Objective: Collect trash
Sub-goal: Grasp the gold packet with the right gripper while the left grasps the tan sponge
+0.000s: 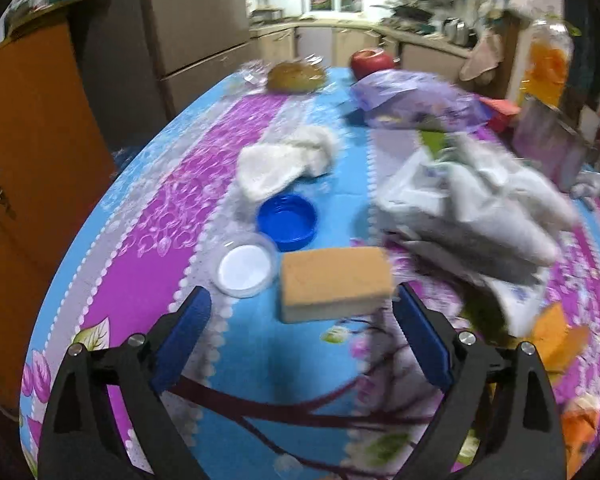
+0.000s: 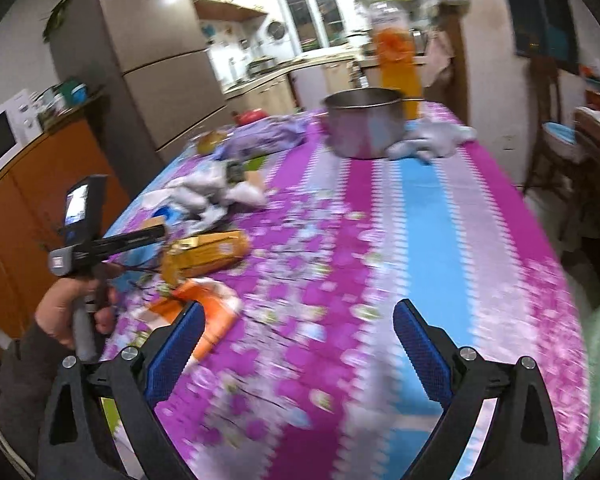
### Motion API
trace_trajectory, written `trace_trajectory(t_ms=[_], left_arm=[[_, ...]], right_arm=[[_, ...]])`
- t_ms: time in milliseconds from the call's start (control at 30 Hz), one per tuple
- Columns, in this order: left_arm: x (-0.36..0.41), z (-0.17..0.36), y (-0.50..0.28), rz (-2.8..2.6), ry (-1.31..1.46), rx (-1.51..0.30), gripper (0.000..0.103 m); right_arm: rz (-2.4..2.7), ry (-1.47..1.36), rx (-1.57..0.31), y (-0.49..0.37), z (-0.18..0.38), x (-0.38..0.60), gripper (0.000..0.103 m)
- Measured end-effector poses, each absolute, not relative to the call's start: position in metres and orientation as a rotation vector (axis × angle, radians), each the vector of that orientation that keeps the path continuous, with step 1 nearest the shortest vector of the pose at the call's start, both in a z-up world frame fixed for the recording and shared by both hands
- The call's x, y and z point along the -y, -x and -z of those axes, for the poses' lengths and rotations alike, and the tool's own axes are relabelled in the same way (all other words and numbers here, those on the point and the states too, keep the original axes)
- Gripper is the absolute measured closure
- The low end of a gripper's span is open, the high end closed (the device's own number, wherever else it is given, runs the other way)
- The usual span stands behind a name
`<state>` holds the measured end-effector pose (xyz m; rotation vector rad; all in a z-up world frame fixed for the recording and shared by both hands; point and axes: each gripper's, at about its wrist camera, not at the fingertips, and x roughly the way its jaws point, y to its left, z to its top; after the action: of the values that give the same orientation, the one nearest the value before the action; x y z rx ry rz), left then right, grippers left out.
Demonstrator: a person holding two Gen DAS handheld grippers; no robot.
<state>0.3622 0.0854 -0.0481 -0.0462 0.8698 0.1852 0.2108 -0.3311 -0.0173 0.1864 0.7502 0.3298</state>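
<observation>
Sponge (image 1: 336,285) is being seen lying flat on worktop (image 1: 140,280), long axis running left to right, just ahead of left hand-held gripper (image 1: 302,312); jaws are being held wide apart, nothing gripped. Blue cap (image 1: 287,222) and white lid (image 1: 246,270) are lying open side up, both empty. Crumpled white bag (image 1: 472,208) is lying right of sponge. Right hand-held gripper (image 2: 299,320) is being held wide open, empty. Steel pot (image 2: 364,126) is standing upright at far end; contents cannot be told.
</observation>
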Motion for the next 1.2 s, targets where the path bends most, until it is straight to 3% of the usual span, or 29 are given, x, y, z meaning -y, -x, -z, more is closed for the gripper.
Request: trace_trajectory(t_ms=[33,100,167,267,367,400,833,933,1067,1200], left_arm=[[-0.087,0.048,-0.362,-0.170,0.063,-0.865,0.026],[-0.089,0.047,-0.360,-0.156,0.070,-0.866,0.047],[-0.087,0.046,-0.355,-0.137,0.062,-0.861,0.055],[-0.085,0.047,-0.350,-0.109,0.045,-0.857,0.056],[-0.090,0.047,-0.344,-0.064,0.061,-0.858,0.056],[-0.092,0.047,-0.344,-0.051,0.069,-0.859,0.056],[-0.099,0.049,-0.348,0.024,0.087,-0.875,0.056],[-0.098,0.049,-0.348,0.017,0.088,-0.870,0.057],[-0.098,0.049,-0.346,0.010,0.097,-0.865,0.058],[-0.097,0.047,-0.341,0.013,0.111,-0.851,0.059]], right_arm=[[-0.359,-0.185,-0.757,-0.219,0.017,0.318,0.009],[-0.393,-0.174,-0.771,-0.232,0.018,0.299,0.009],[-0.433,-0.165,-0.785,-0.245,0.020,0.280,0.009],[-0.524,-0.066,-0.791,-0.263,0.024,0.248,0.012],[-0.625,0.156,-0.771,-0.277,0.022,0.221,0.045],[-0.661,0.218,-0.785,-0.286,0.023,0.216,0.048],[-0.891,0.778,-0.843,-0.317,0.038,0.160,0.048],[-0.903,0.749,-0.849,-0.319,0.040,0.159,0.058],[-0.895,0.702,-0.835,-0.315,0.043,0.158,0.080],[-0.900,0.643,-0.807,-0.300,0.041,0.161,0.083]])
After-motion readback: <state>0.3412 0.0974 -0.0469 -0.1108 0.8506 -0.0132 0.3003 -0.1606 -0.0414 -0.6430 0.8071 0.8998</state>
